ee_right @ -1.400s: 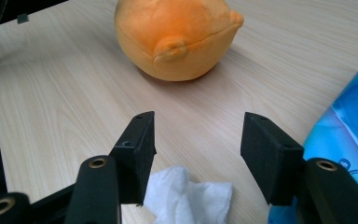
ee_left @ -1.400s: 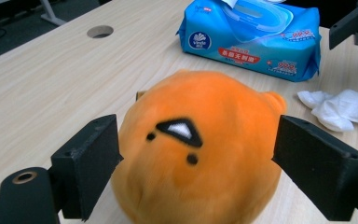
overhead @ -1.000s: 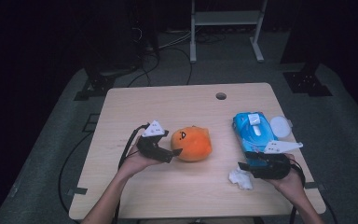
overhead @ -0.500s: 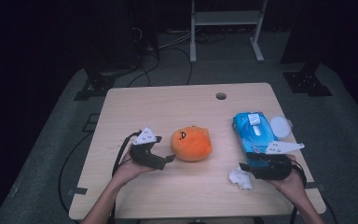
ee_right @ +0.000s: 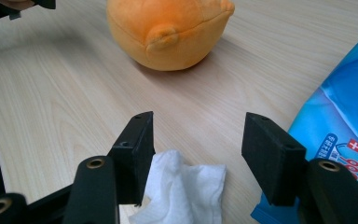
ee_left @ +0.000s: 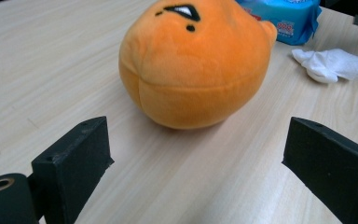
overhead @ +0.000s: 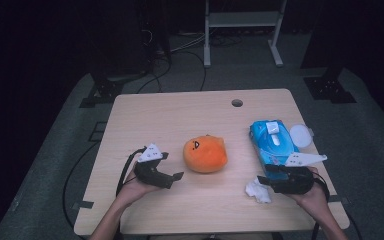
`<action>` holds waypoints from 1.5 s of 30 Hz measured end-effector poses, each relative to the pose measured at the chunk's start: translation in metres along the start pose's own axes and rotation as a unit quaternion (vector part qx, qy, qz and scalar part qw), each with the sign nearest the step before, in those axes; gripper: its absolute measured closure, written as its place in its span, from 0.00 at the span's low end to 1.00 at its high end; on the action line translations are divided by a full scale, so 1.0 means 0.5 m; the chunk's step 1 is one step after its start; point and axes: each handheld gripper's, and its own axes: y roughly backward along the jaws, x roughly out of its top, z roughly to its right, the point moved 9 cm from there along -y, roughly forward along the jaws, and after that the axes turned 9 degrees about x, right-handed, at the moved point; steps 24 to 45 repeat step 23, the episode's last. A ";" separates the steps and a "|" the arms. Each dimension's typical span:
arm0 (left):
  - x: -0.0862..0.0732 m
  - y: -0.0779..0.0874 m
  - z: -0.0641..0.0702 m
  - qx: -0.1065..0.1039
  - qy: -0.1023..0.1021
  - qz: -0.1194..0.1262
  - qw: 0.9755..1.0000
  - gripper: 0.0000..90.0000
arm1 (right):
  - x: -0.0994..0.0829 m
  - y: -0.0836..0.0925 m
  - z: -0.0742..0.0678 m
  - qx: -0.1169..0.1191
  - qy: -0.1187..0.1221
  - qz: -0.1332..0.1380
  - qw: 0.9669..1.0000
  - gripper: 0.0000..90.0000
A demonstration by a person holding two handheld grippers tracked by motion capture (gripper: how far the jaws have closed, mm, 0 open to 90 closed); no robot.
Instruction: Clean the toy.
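A pale wooden table [overhead: 190,115] stands in a dark room. The left gripper [overhead: 176,176], jaws wide and empty, has drawn back from the orange plush toy [overhead: 205,154], which sits mid-table, face toward the far edge. The right gripper [overhead: 261,180], jaws partly apart, hovers over a crumpled white tissue [overhead: 258,191] beside the blue wipes pack [overhead: 272,142], which lies lengthwise away from the person.

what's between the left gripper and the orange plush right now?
Nothing: bare wood tabletop lies between the open left gripper and the orange plush, clearest in the left gripper view.
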 end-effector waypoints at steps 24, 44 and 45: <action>-0.066 0.002 0.002 0.018 -0.010 -0.013 1.000 0.08 | -0.015 0.003 -0.013 -0.003 0.004 0.008 1.000 0.46; -0.066 0.002 0.002 0.018 -0.010 -0.013 1.000 0.08 | -0.015 0.003 -0.013 -0.003 0.004 0.008 1.000 0.46; -0.066 0.002 0.002 0.018 -0.010 -0.013 1.000 0.08 | -0.015 0.003 -0.013 -0.003 0.004 0.008 1.000 0.46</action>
